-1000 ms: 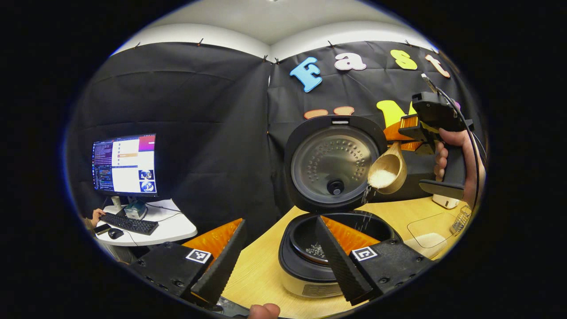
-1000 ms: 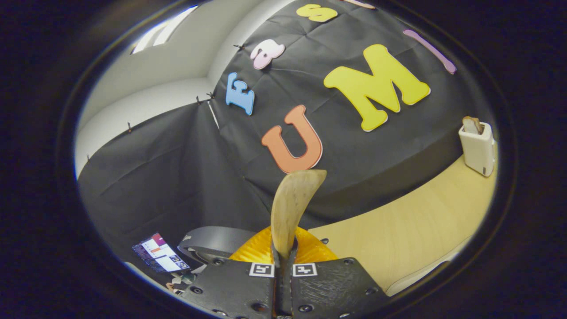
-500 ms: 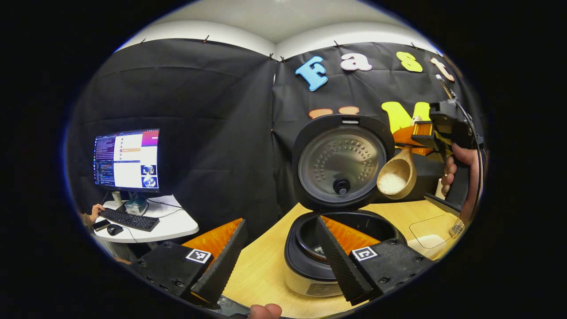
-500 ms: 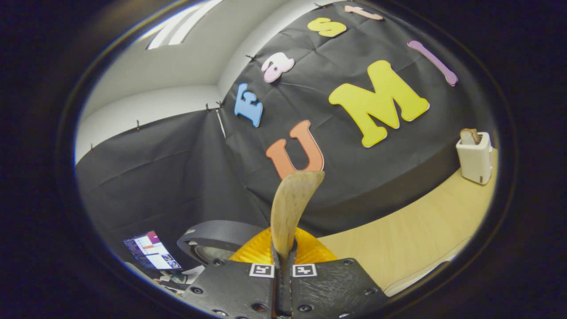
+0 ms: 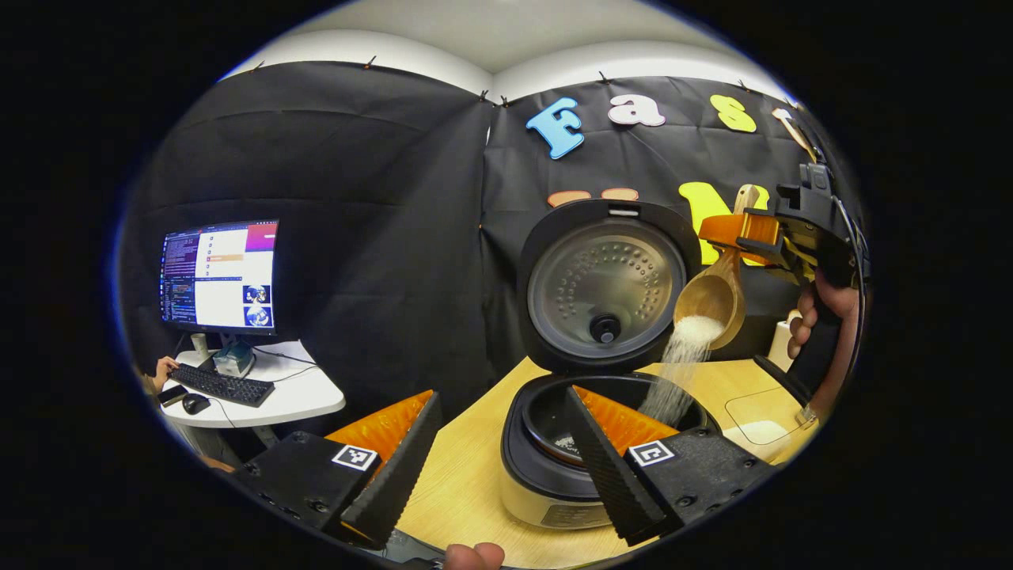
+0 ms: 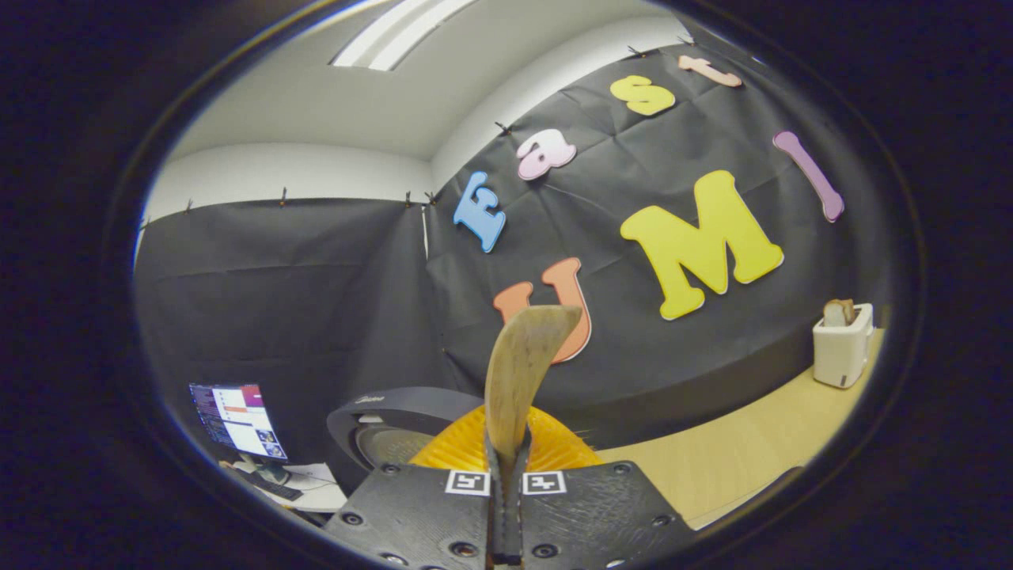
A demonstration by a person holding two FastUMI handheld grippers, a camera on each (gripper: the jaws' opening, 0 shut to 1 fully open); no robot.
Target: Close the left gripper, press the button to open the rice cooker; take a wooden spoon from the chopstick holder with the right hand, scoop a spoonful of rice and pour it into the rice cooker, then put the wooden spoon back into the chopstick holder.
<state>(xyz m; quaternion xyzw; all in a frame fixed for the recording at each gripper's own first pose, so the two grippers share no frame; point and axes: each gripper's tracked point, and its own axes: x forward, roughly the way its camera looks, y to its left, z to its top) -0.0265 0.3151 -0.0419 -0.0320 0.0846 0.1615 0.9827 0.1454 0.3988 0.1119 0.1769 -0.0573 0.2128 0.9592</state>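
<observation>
The right gripper (image 6: 506,491), clamped on the wooden spoon (image 5: 710,297), should tip steadily above the rice cooker (image 5: 586,443); rice (image 5: 677,372) seemingly lands inside. The left gripper (image 5: 495,463) stands apart.

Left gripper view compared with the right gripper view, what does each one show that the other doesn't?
Left gripper view: the spoon's bowl tipped, rice streaming into the open cooker's pot, with the left tool open in front.

Right gripper view: a white toaster on the table, and the right tool shut on the spoon's handle end.

Both: the raised cooker lid, the monitor and the wooden spoon.
</observation>
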